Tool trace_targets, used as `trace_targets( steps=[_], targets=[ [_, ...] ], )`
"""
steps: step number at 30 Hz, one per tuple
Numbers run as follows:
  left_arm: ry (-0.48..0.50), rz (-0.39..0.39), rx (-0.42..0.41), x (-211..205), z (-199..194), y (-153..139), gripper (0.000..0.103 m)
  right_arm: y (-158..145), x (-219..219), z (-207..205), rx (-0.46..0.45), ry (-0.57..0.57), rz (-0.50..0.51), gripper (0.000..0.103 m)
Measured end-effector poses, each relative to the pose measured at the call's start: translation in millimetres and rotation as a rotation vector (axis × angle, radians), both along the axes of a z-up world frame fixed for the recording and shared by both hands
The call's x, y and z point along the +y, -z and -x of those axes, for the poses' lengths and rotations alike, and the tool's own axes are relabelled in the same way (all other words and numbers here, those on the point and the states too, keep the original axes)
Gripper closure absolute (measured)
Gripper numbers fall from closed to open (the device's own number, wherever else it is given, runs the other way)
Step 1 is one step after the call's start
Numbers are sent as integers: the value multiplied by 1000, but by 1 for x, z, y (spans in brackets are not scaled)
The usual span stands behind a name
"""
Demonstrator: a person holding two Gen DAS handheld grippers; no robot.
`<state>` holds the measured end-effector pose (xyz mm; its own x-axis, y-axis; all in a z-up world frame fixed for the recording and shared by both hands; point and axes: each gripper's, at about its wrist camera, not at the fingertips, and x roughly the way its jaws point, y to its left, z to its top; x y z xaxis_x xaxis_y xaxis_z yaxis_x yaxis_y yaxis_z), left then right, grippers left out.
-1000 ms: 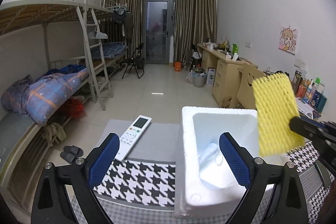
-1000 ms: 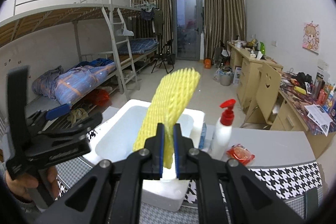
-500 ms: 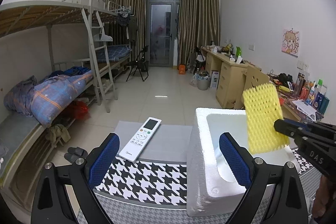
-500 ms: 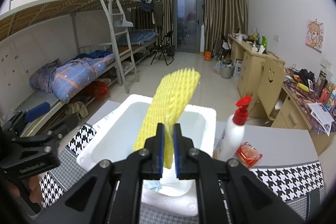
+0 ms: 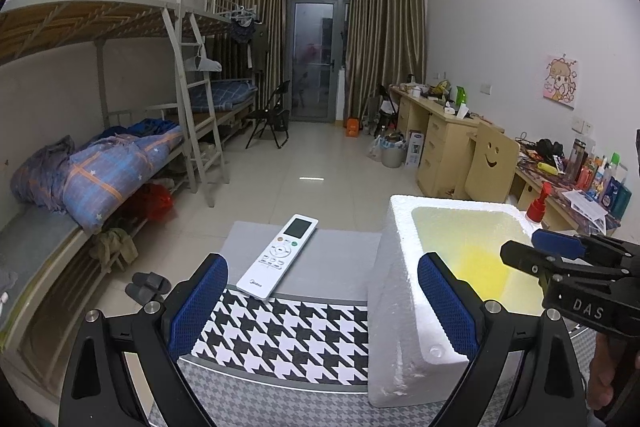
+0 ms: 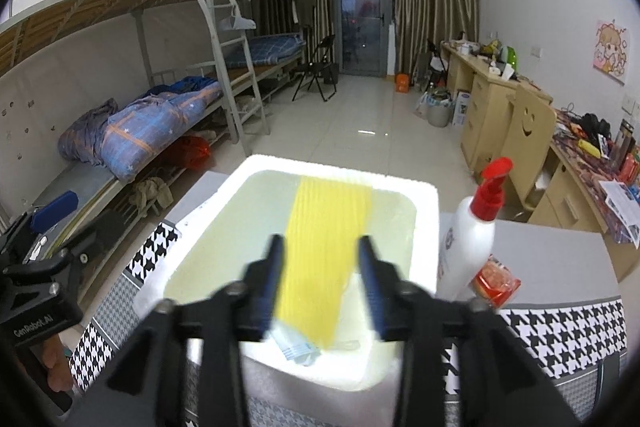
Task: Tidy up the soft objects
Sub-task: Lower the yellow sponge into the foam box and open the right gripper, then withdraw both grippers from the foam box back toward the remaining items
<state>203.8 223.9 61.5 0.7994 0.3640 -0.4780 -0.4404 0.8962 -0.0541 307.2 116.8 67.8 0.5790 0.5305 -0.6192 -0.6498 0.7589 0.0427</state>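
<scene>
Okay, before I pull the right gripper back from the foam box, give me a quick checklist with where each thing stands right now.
1. Right gripper jaws opening, pads off the yellow foam net: ok.
2. Net over the white foam box, not over its rim: ok.
3. Net settled on the box floor: cannot tell; it is motion-blurred.
4. Pump bottle upright beside the box, close to the right fingers: ok, but withdraw with care.
5. Left gripper open and holding nothing, with the near box corner between its fingers: ok.
6. Remote control on the table, apart from the box: ok.
</scene>
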Motion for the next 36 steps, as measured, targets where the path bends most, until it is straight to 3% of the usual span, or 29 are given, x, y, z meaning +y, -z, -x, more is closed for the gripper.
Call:
trace_targets(
  steps=[3, 9, 19, 21, 27, 36],
  targets=[
    [2, -2, -2, 0, 2, -1, 7, -1, 1, 2, -9, -8, 13, 37],
    [-5, -4, -6, -1, 8, -2, 7, -10, -1, 10, -40, -6, -2, 30],
    [9, -7, -17, -14, 18, -8, 7, -24, -21, 33, -95, -6, -40, 27],
    [16, -11, -20, -19, 19, -10, 7, -25, -23, 38, -105, -7, -49, 21],
    [38, -24, -31, -35, 27, -15, 7, -29, -35, 49, -127, 7, -65, 14],
    [71, -36, -49, -56, 42, -20, 7, -34, -52, 66, -160, 16, -80, 14]
  ],
)
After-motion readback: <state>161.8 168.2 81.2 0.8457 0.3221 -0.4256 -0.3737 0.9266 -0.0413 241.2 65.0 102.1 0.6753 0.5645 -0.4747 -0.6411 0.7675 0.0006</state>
